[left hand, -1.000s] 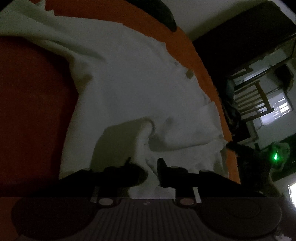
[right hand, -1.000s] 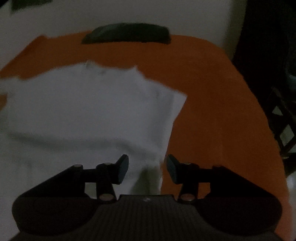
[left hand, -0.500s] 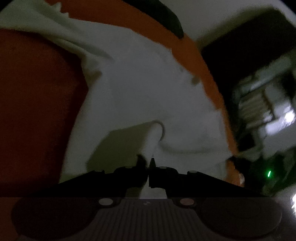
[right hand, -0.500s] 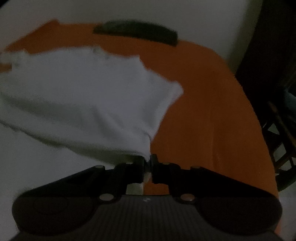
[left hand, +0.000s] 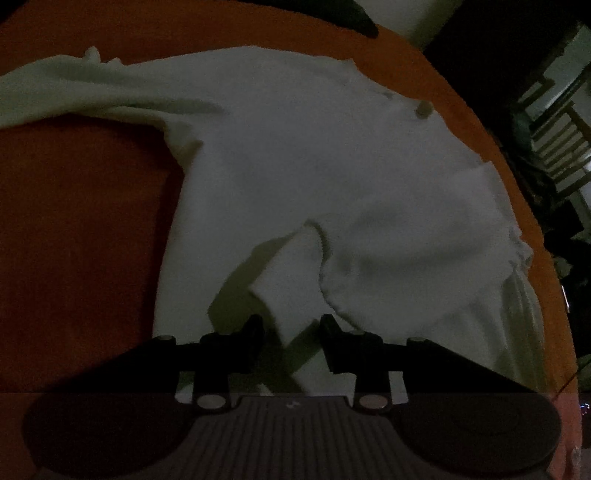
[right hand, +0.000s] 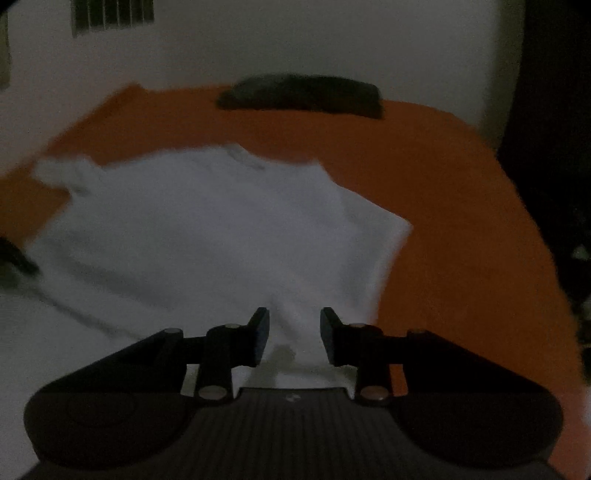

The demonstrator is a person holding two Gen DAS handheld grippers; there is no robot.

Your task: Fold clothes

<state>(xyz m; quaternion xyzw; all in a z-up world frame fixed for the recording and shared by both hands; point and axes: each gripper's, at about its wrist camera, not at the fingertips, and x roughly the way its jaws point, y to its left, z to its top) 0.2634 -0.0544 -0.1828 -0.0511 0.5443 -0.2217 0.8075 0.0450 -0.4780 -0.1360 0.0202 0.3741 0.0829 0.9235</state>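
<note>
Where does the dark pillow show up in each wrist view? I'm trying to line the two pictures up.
Left wrist: the dark pillow sits at the top edge, right of centre, mostly cut off by the frame.
Right wrist: it lies whole in the upper middle, at the far edge of the orange bedsheet, against the wall.
Shared landmark: the white shirt spread on the sheet.

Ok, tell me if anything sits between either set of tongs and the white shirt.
Nothing visible does. The white shirt lies spread on the orange bed, directly under both. The left tongs and right tongs are opening, cloth showing in each gap but not pinched. The dark pillow lies far off.
</note>
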